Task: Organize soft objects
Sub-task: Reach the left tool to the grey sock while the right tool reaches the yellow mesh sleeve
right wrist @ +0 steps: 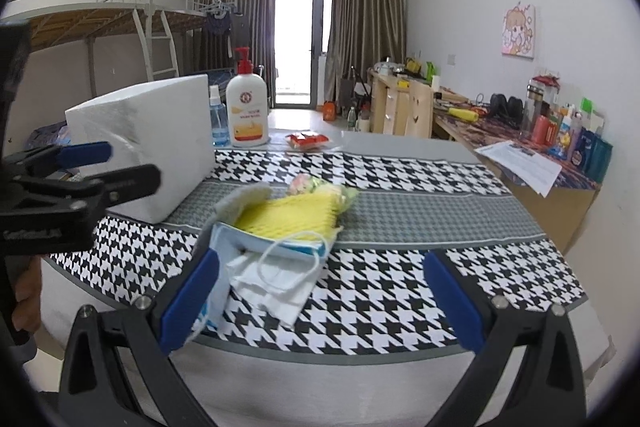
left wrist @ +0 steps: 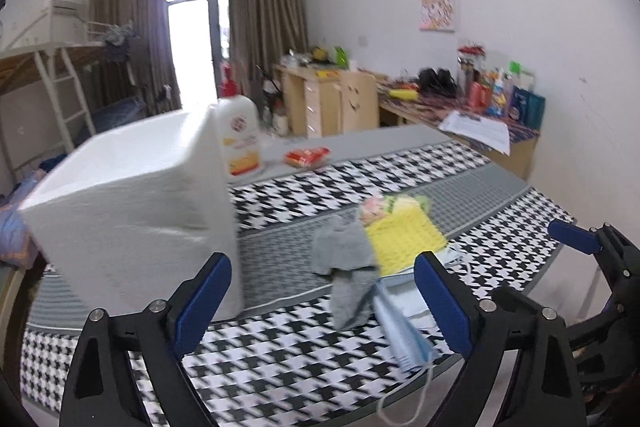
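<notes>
A pile of soft things lies on the houndstooth table cover (right wrist: pixel 400 291): a yellow knit piece (right wrist: pixel 296 219), a grey cloth (right wrist: pixel 244 199), a blue face mask (right wrist: pixel 256 247) and a white mask (right wrist: pixel 276 283). My right gripper (right wrist: pixel 322 303) stands open just in front of the pile, touching nothing. In the left wrist view the grey cloth (left wrist: pixel 344 259), the yellow knit piece (left wrist: pixel 404 239) and the blue mask (left wrist: pixel 404 327) lie ahead of my open left gripper (left wrist: pixel 324 303). A white foam box (left wrist: pixel 132 203) stands to its left.
Beyond the white foam box (right wrist: pixel 152 147) stand a lotion pump bottle (right wrist: pixel 246 111), a blue spray bottle (right wrist: pixel 218 123) and a red packet (right wrist: pixel 308 141). My left gripper (right wrist: pixel 132 163) reaches in from the left, the right gripper (left wrist: pixel 540 267) from the right. A cluttered desk (right wrist: pixel 540 155) lines the wall.
</notes>
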Action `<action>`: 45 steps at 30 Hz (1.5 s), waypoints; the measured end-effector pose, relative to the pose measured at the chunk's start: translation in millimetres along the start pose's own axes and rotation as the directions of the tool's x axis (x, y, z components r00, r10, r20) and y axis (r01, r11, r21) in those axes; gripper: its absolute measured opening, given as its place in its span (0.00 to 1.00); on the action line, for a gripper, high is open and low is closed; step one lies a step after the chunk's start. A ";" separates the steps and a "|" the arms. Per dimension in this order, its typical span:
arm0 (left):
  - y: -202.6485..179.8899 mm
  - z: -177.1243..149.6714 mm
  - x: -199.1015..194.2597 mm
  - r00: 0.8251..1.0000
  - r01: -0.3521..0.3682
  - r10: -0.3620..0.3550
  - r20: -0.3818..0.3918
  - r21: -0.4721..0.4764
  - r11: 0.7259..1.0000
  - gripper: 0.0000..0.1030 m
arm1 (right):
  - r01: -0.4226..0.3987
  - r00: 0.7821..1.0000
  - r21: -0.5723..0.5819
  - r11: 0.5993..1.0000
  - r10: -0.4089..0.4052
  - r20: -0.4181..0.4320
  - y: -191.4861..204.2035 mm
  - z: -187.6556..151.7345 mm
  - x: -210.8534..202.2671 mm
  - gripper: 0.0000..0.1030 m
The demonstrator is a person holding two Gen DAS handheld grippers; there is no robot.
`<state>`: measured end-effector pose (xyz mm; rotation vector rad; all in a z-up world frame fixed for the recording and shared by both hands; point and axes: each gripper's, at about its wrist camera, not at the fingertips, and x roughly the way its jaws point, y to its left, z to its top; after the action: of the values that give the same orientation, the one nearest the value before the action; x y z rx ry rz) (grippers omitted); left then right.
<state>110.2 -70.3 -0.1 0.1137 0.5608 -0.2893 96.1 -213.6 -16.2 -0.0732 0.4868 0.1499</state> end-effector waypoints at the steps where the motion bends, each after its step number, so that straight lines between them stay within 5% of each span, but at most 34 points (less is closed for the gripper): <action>1: -3.3 1.5 6.7 1.000 0.007 -0.007 -0.018 0.003 1.000 0.88 | -0.005 1.000 -0.004 1.000 0.005 -0.008 -1.5 -0.6 2.3 1.00; 25: -7.6 10.8 103.0 0.964 0.003 -0.005 -0.266 -0.007 1.000 0.60 | -0.122 0.982 0.017 0.992 0.124 -0.145 -29.3 22.2 56.3 1.00; 32: -4.8 2.7 122.4 0.943 0.017 -0.017 -0.332 -0.002 1.000 0.30 | -0.146 0.971 0.023 0.989 0.148 -0.187 -27.2 30.4 73.8 0.97; 45: 10.1 5.8 121.2 0.952 0.076 -0.083 -0.294 -0.036 0.997 0.11 | -0.182 0.952 0.040 0.982 0.186 -0.243 -23.9 39.8 96.7 0.87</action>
<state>214.1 -90.7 -60.2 0.1120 0.8671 -0.3464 202.7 -220.7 -25.8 -0.0288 0.7436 0.3223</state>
